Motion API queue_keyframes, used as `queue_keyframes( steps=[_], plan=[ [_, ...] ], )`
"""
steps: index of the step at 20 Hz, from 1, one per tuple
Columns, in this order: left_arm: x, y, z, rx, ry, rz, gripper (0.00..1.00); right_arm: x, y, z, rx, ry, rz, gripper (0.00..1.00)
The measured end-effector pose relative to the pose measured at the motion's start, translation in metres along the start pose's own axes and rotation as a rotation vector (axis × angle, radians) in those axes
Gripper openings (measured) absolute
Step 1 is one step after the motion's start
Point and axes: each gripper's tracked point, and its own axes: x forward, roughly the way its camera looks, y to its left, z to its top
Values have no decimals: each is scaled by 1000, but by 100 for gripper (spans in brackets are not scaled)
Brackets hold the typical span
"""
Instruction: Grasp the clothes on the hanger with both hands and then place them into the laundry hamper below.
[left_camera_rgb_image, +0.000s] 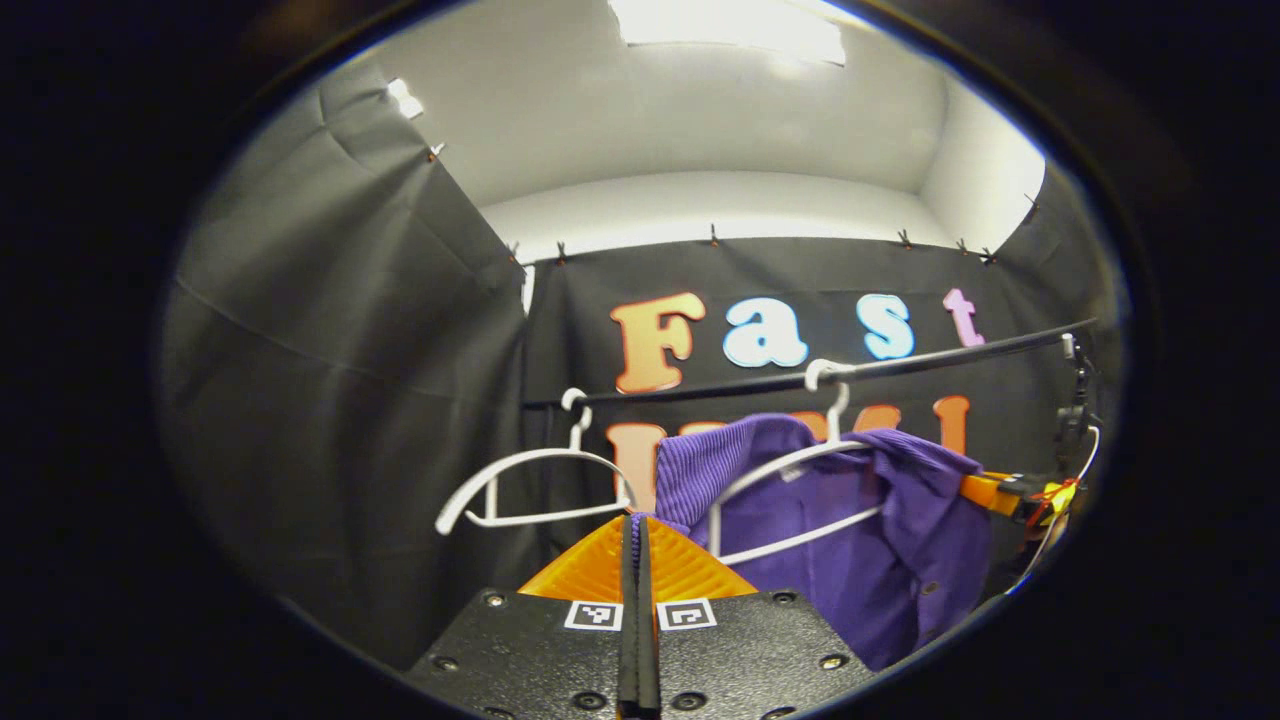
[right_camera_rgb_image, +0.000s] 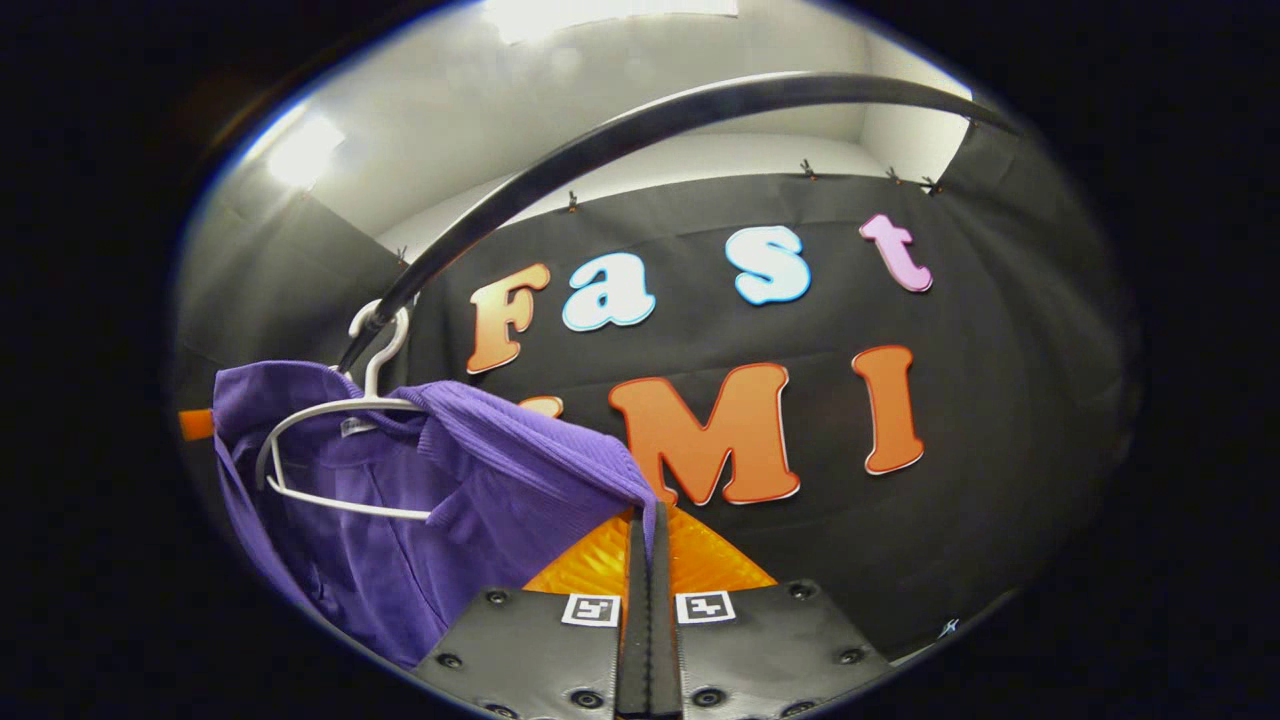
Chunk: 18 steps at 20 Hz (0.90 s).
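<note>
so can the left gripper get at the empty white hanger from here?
Probably not yet: the left gripper is shut on the purple ribbed garment. The empty white plastic hanger hangs unobstructed beside it.

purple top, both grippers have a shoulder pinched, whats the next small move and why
Probably lift both shoulders up and off the hanger together. The left gripper and right gripper are each shut on the purple top, which is draped over the hanger, hooked on the rail.

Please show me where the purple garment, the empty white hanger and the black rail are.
purple garment (left_camera_rgb_image: 850, 540): left gripper view, on its front panel below the hanger.
empty white hanger (left_camera_rgb_image: 530, 490): left gripper view, on the open frame's left arm.
black rail (right_camera_rgb_image: 640, 125): right gripper view, on the bar's middle.
</note>
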Motion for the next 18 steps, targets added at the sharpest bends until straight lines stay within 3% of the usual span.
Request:
queue_keyframes(
  steps=[3,9,14,18],
  plan=[
    [12,10,-3,-1,21,20,0,9,1,3,18,-16,-3,7],
    [22,11,-11,25,31,22,0,17,11,-33,199,113,109,7],
    [33,18,-11,51,45,33,0,41,7,-48,463,250,207,7],
    [63,32,-31,54,85,40,0,84,-2,-26,602,267,242,7]
  ],
)
